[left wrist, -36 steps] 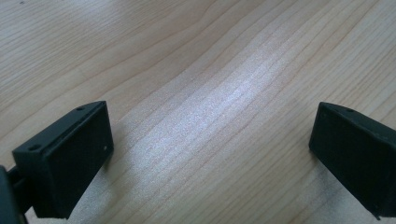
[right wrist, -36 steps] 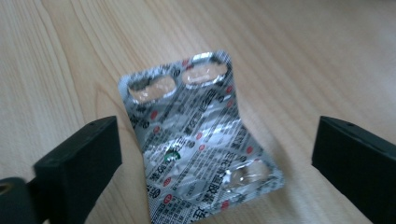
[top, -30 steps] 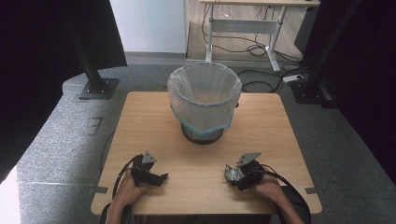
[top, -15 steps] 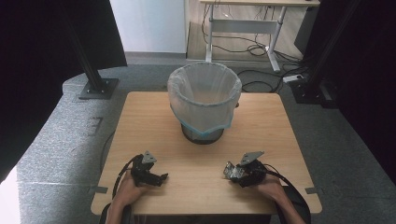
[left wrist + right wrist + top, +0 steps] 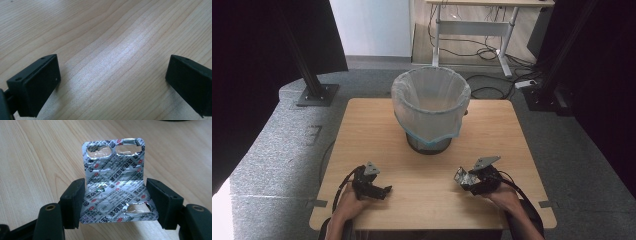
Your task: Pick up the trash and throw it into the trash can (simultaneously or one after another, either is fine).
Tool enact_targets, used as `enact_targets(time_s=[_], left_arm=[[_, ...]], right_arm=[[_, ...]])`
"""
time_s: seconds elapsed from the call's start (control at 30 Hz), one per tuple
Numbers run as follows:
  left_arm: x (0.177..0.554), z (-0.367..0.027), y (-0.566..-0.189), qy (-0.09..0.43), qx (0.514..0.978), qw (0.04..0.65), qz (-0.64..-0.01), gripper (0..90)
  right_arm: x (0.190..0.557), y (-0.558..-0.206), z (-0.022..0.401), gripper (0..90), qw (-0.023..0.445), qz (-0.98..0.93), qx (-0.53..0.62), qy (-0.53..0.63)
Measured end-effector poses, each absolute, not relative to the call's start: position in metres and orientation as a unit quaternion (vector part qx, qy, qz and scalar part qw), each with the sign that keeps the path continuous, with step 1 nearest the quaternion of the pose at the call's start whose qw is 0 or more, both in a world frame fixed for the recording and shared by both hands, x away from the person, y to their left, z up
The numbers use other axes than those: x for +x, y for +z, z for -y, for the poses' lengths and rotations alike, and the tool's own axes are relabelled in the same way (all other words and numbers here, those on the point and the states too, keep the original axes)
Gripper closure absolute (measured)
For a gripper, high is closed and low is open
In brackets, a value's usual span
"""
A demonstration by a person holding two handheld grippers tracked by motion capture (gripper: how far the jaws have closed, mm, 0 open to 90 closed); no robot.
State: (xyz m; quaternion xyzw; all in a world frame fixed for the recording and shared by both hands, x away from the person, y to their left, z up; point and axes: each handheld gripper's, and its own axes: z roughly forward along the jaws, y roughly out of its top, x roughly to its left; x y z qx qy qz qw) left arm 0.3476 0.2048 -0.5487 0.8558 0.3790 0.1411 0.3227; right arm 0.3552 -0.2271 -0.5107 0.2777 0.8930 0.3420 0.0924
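Note:
A silver foil blister pack point(image 5: 113, 170) with red and black print and torn-open pockets sits between the black jaws of my right gripper point(image 5: 116, 185), which press on its two side edges. The sheet is bent, and its far half stands up. In the high view the right gripper point(image 5: 463, 178) is at the table's near right, slightly above the wood, with the blister pack point(image 5: 460, 176) at its tip. My left gripper point(image 5: 384, 190) rests at the near left. Its jaws stand wide apart over bare wood, with the left gripper point(image 5: 113, 62) holding nothing.
A dark waste bin point(image 5: 431, 100) lined with a clear plastic bag stands at the middle of the wooden table point(image 5: 497, 130), beyond both grippers. Grey carpet surrounds the table. Black stand bases and a desk with cables are farther back.
The right gripper has risen a little off the table with the blister pack in its jaws. The left gripper has stayed put.

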Motion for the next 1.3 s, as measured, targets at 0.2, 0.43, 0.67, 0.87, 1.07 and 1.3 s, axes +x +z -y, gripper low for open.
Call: enact_targets(time_s=[0.2, 0.43, 0.67, 0.87, 1.07, 1.3], left_arm=[[0.348, -0.205, -0.549, 0.141, 0.856, 0.323, -0.379, 0.0], [0.348, -0.205, -0.549, 0.142, 0.855, 0.323, -0.379, 0.0], [0.348, -0.205, -0.549, 0.142, 0.855, 0.323, -0.379, 0.0], [0.348, -0.205, -0.549, 0.142, 0.856, 0.323, -0.379, 0.0], [0.348, -0.205, -0.549, 0.141, 0.855, 0.323, -0.380, 0.0], [0.348, -0.205, -0.549, 0.141, 0.856, 0.322, -0.380, 0.0]], right_arm=[[0.355, -0.498, 0.228, 33.5, 0.102, -0.894, 0.282, 0.333], [0.356, -0.484, 0.231, 33.4, 0.104, -0.891, 0.292, 0.332], [0.357, -0.470, 0.230, 33.5, 0.105, -0.887, 0.296, 0.338], [0.360, -0.458, 0.228, 33.5, 0.103, -0.884, 0.300, 0.344], [0.364, -0.445, 0.226, 33.5, 0.105, -0.881, 0.301, 0.350], [0.368, -0.429, 0.223, 33.5, 0.108, -0.880, 0.303, 0.350]])
